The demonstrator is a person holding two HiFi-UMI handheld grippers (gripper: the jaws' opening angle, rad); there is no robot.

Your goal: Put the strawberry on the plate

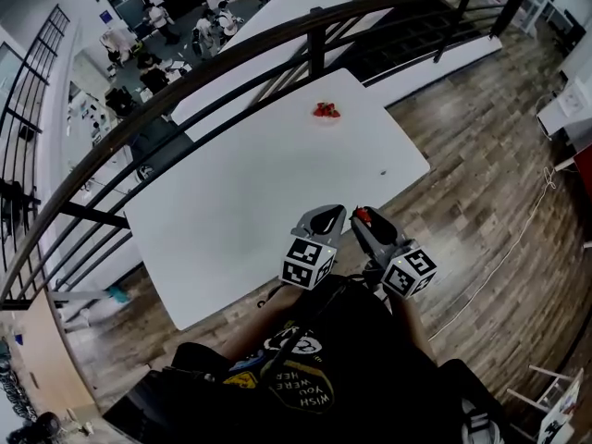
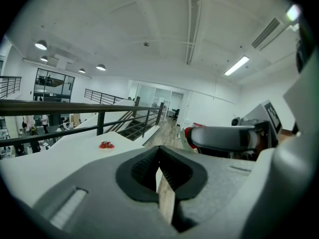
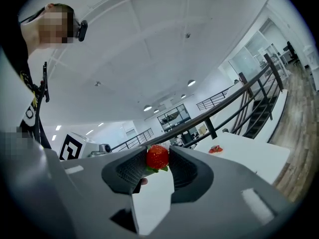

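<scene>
A red strawberry (image 3: 157, 157) with green leaves sits between the tips of my right gripper (image 3: 157, 159), which is shut on it. In the head view this gripper (image 1: 363, 218) hovers over the near right edge of the white table (image 1: 240, 202), the strawberry (image 1: 363, 215) red at its tip. My left gripper (image 1: 326, 218) hangs just beside it on the left, its jaws shut with nothing in them (image 2: 159, 151). Far across the table lies a small plate with red strawberries (image 1: 325, 111), also visible in both gripper views (image 2: 105, 145) (image 3: 215, 149).
A black railing (image 1: 231, 54) curves behind the table's far edge, with a stairwell and a lower floor beyond. Wooden floor (image 1: 481, 183) lies right of the table, with a thin cable (image 1: 499, 257) on it. The person's dark shirt fills the bottom of the head view.
</scene>
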